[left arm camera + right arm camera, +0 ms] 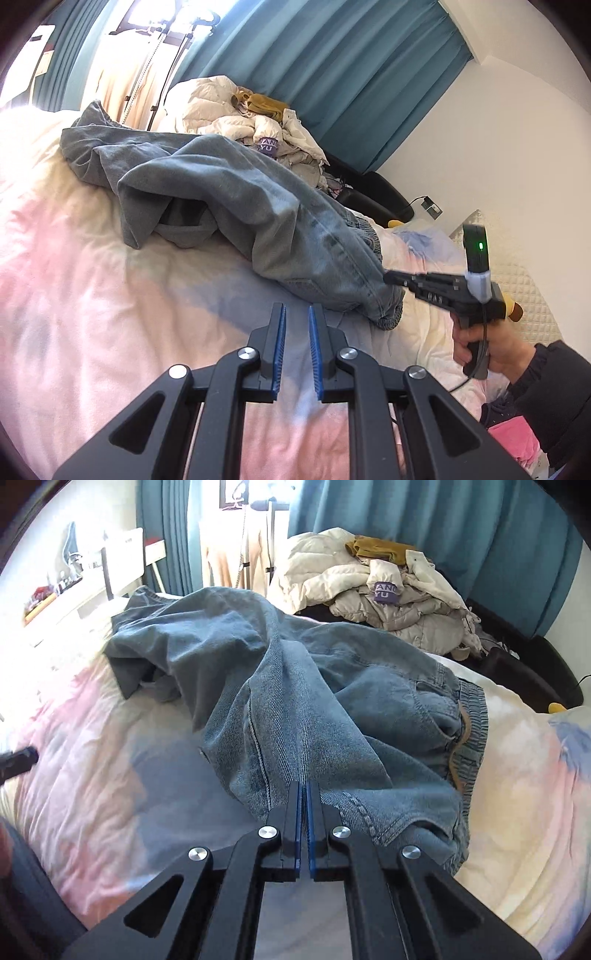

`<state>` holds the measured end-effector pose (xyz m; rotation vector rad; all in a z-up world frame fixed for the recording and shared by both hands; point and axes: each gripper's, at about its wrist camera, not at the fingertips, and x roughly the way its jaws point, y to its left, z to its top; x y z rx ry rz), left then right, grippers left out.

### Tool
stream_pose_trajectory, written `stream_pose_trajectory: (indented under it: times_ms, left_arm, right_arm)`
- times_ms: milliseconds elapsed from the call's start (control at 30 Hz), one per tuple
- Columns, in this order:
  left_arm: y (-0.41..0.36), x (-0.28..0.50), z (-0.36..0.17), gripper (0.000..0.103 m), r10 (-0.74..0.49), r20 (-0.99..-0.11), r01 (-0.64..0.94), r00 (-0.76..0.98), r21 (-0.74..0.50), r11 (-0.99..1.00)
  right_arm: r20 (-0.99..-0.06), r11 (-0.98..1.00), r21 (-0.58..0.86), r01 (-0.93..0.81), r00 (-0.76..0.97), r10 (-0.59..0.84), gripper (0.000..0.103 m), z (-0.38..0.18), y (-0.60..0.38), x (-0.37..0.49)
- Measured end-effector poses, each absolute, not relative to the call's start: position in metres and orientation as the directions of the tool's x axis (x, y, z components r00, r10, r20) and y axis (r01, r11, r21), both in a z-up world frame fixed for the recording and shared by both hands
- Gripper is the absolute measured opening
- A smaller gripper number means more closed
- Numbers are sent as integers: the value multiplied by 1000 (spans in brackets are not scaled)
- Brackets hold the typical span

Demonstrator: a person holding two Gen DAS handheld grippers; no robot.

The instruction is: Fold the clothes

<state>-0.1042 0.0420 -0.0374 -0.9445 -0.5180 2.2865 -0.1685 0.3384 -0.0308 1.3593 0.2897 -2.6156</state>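
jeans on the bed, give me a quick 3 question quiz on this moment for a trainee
1. True or false: the right gripper is shut on the jeans.
2. Which gripper is open and holding nothing? A) left gripper B) right C) both
3. Fill in: the jeans lie crumpled on the ____.

Key: 1 true, its jaws pinch the denim near the waistband. 2 A, there is a gap between the blue pads and it hangs over the bedding. 3 bed.

jeans (pixel 295 686): 1 | hand-held gripper (pixel 297 314) (pixel 303 790): 2 | clothes pile (pixel 388 590): 1
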Motion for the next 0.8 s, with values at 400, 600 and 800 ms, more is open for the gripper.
stream_pose_trajectory:
  times_ms: [400, 600, 800]
  left_arm:
    - [37, -94, -24, 12, 658, -481, -388, -579, -547, -742]
    - [39, -86, -23, 12, 644, -493, -391, -585, -525, -756]
    - [32, -82, -24, 12, 631, -490, -372, -601, -528, -764]
  right_arm:
    - [-869, -981, 123, 150, -462, -180, 0, -94, 326, -75]
    - [-551, -552, 759, -344, -792, -263, 27, -80, 437, -56]
    - [-507, -99, 862, -498, -832, -226, 55, -149, 483, -38]
